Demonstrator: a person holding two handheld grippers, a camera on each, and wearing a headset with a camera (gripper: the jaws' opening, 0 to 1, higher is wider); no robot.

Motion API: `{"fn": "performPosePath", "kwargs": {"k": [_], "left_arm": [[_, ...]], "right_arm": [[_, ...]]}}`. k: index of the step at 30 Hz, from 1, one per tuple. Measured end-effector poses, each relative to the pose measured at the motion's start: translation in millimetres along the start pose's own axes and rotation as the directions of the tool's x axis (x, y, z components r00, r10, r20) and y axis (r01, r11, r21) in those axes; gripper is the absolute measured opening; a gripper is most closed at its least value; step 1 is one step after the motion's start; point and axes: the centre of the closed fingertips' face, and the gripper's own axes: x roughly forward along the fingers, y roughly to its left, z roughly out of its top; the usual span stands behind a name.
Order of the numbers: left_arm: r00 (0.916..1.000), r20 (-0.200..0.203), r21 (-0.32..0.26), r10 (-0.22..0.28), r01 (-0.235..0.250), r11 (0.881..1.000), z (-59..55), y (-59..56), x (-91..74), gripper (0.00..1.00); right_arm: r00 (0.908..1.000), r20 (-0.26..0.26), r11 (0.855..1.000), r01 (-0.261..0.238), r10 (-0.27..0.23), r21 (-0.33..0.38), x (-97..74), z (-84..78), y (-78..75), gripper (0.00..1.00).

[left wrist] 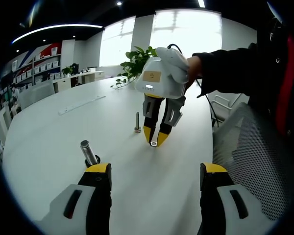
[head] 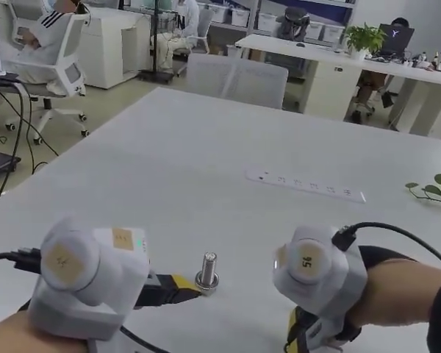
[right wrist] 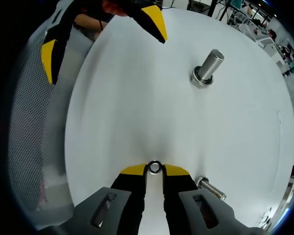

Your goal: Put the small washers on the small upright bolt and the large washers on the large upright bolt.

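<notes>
The large upright bolt (head: 207, 271) stands on the white table (head: 206, 162) between my two grippers. My left gripper (left wrist: 155, 169) is open with nothing between its fingers, and the large bolt (left wrist: 89, 152) stands just beyond its left fingertip. My right gripper (right wrist: 155, 169) points down at the table, shut on a small washer (right wrist: 155, 167). The small upright bolt (right wrist: 210, 188) stands close beside its right finger. From the left gripper view, the right gripper (left wrist: 154, 142) holds the washer (left wrist: 153, 143) low over the table next to the small bolt (left wrist: 137, 122).
A white power strip (head: 305, 185) lies farther out on the table, with plant leaves (head: 434, 190) at the right edge. A mesh chair (left wrist: 255, 161) stands by the near table edge. People sit at desks in the background.
</notes>
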Motion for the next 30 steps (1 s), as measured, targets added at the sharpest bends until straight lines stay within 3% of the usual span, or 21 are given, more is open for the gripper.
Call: {"fn": "performPosePath", "kwargs": {"k": [30], "left_arm": [[0.9999,-0.009,-0.001,-0.010,0.010,1.000,-1.9,-1.8,2.5,0.73]], "right_arm": [[0.9989,-0.009,0.988,0.047,-0.047,0.148,-26.0,-63.6,-2.2,0.13]]}}
